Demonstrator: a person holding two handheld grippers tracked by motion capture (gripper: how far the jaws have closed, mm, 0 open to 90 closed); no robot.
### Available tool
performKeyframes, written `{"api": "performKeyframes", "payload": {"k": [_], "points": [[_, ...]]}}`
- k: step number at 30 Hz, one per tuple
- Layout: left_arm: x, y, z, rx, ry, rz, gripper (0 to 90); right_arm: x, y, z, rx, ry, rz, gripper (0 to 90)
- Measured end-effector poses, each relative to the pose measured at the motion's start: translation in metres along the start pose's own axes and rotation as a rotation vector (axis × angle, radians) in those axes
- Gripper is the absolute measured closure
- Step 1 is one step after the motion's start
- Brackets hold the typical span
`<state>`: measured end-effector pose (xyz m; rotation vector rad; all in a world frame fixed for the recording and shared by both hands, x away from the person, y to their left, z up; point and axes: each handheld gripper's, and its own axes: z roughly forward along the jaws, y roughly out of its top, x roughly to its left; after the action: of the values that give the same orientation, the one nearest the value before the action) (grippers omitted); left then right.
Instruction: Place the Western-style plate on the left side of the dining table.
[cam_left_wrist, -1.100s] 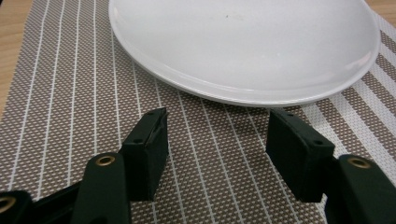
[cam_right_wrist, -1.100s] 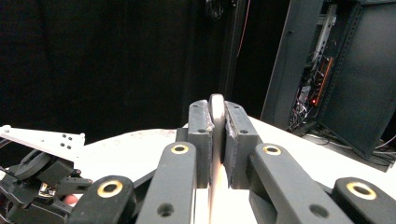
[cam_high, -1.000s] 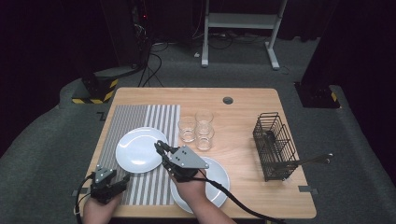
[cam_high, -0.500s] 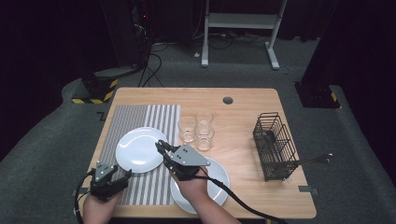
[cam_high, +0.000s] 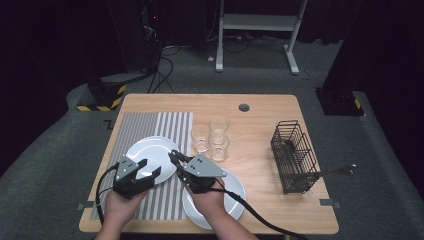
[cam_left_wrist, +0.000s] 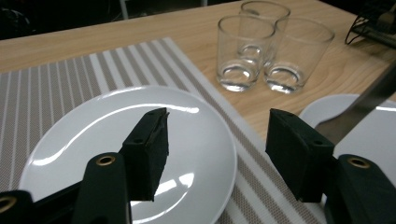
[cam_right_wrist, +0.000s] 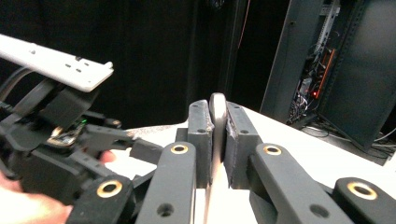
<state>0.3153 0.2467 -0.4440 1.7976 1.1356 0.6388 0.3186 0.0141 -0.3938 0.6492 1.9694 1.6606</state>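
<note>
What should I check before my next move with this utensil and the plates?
1. Right hand-held gripper shut on the metal utensil: ok.
2. Left hand-held gripper open with nothing between its jaws: ok.
3. Plate on the striped mat bare: ok.
4. Three glasses apart from both hand-held grippers: ok.
5. Which end of the utensil is gripped: cannot tell.
</note>
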Motion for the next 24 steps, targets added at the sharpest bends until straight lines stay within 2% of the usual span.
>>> {"api": "performKeyframes", "payload": {"k": [1, 5, 8, 13, 17, 19, 24], "points": [[0.000, 0.003, 0.002, -0.010, -0.012, -0.005, 39.9, 0.000, 0.000, 0.000, 0.001, -0.001, 0.001, 82.5], [-0.004, 0.006, 0.004, -0.037, -0.011, 0.022, 40.2, 0.003, 0.000, -0.001, 0.005, -0.003, -0.007, 82.5], [-0.007, 0.008, 0.002, -0.047, -0.036, 0.031, 40.1, 0.005, 0.001, -0.002, 0.010, -0.003, -0.014, 82.5], [-0.015, 0.007, -0.003, -0.082, -0.065, 0.083, 36.3, 0.002, 0.001, -0.002, 0.012, -0.008, 0.002, 82.5], [-0.017, 0.004, -0.004, -0.097, -0.102, 0.052, 35.6, 0.000, 0.000, -0.003, 0.010, -0.008, 0.011, 82.5], [-0.019, 0.002, -0.004, -0.111, -0.106, 0.052, 35.4, 0.000, 0.001, -0.002, 0.013, -0.007, 0.008, 82.5], [-0.025, 0.001, -0.003, -0.133, -0.158, 0.041, 35.1, 0.000, 0.002, 0.001, 0.016, 0.001, 0.007, 82.5]]}}
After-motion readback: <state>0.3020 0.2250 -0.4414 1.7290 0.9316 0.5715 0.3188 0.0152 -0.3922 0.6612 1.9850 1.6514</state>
